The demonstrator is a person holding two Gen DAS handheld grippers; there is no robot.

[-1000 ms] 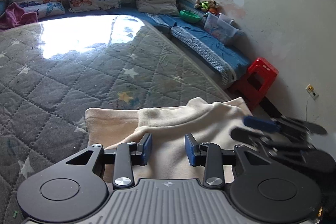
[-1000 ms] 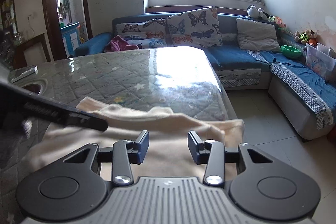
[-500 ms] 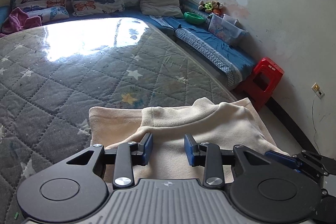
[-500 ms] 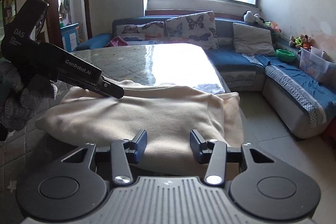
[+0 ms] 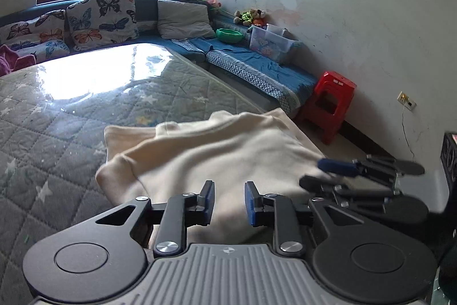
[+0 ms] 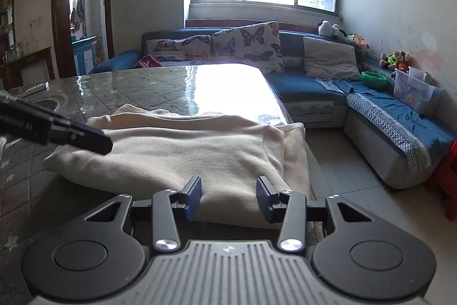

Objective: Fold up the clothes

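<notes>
The cream garment [image 6: 182, 150] lies partly folded at the near corner of the bench [image 5: 71, 110], its right edge hanging just over the bench's side toward the blue sofa [image 6: 380, 116].

Left tool [image 5: 227, 202]: its jaws are closing, with only cloth behind the gap and nothing pinched between the pads. In the right wrist view it reaches in over the garment's left end; whether it touches the cloth cannot be told.

Right tool [image 6: 228, 197]: spread, holding nothing, poised at the garment's near edge.

Handling: judge the fabric as soft, thick and fleece-like, light for its bulk. It will sag and drape rather than hold a crease, and stacked layers may slide over one another on the glossy bench cover.

Where to grip: take the near hem at its two corners, one tool each, gathering every layer at that edge. Avoid pinching mid-panel, which would likely bunch the cloth.
</notes>
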